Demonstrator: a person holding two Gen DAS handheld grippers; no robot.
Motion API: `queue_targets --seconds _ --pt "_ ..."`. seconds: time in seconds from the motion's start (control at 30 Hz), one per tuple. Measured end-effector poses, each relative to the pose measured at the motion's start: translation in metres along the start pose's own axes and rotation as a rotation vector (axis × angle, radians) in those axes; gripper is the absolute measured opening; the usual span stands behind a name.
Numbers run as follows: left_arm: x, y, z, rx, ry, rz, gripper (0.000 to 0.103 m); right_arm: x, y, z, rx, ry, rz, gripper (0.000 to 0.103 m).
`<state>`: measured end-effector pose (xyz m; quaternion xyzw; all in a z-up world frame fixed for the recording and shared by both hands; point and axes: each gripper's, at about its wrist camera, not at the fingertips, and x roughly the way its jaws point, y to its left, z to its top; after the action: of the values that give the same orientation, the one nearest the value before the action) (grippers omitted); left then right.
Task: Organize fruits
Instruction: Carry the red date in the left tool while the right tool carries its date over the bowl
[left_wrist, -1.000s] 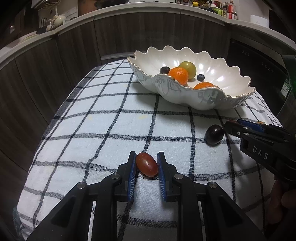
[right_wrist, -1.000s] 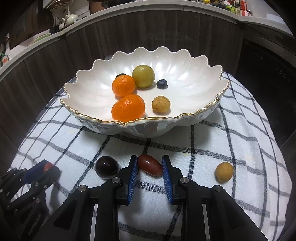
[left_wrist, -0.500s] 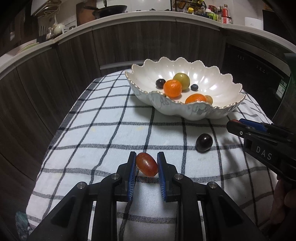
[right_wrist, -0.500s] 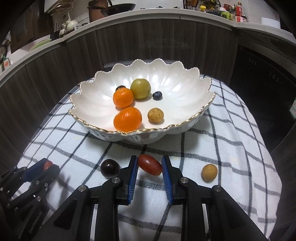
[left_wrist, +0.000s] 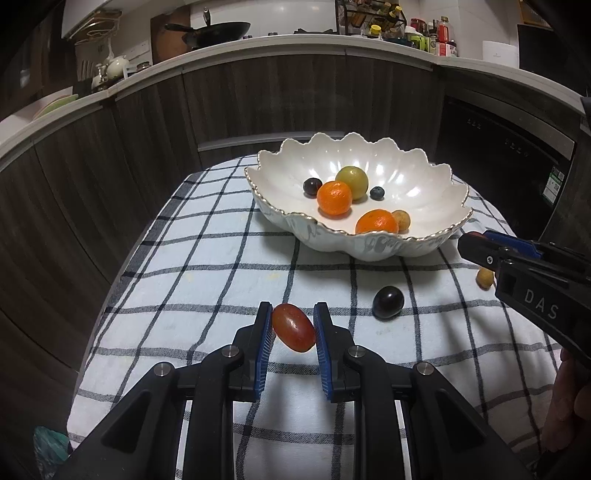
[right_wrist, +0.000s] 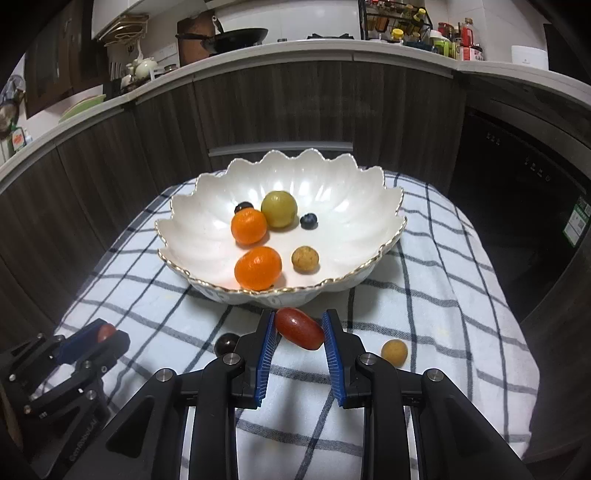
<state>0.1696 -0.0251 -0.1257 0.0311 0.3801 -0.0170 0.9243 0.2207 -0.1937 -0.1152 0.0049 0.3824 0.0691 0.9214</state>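
Note:
My left gripper (left_wrist: 293, 325) is shut on a red cherry tomato (left_wrist: 293, 327) and holds it above the checked cloth (left_wrist: 207, 266). My right gripper (right_wrist: 299, 328) is shut on a second red cherry tomato (right_wrist: 300, 328), just in front of the white scalloped bowl (right_wrist: 343, 206). That bowl (left_wrist: 413, 177) holds two oranges, a green fruit, a blueberry, a dark grape and a tan longan. On the cloth lie a dark grape (left_wrist: 387, 302) and a tan longan (right_wrist: 394, 352). The right gripper (left_wrist: 469, 243) shows at the right of the left wrist view, the left gripper (right_wrist: 107, 332) at the lower left of the right wrist view.
The cloth-covered table is small, with dark wood cabinet fronts (left_wrist: 295, 103) close behind and to the left and a dark appliance (right_wrist: 517, 206) to the right. A counter above carries a wok, bottles and dishes. A hand (left_wrist: 565, 406) shows at the lower right.
Both grippers have risen with their tomatoes; the bowl and cloth look farther off and lower in both views. The dark grape and the longan on the cloth have stayed put.

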Motion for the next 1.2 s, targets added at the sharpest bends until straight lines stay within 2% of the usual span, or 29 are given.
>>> queue_targets --seconds 0.4,1.2 --pt "-0.002 -0.003 0.019 0.006 -0.009 -0.004 0.023 -0.013 -0.003 0.014 0.012 -0.022 -0.003 0.028" --pt "0.009 -0.007 0.07 0.017 -0.049 -0.014 0.023 -0.012 -0.015 0.058 0.025 -0.07 -0.025 0.028"
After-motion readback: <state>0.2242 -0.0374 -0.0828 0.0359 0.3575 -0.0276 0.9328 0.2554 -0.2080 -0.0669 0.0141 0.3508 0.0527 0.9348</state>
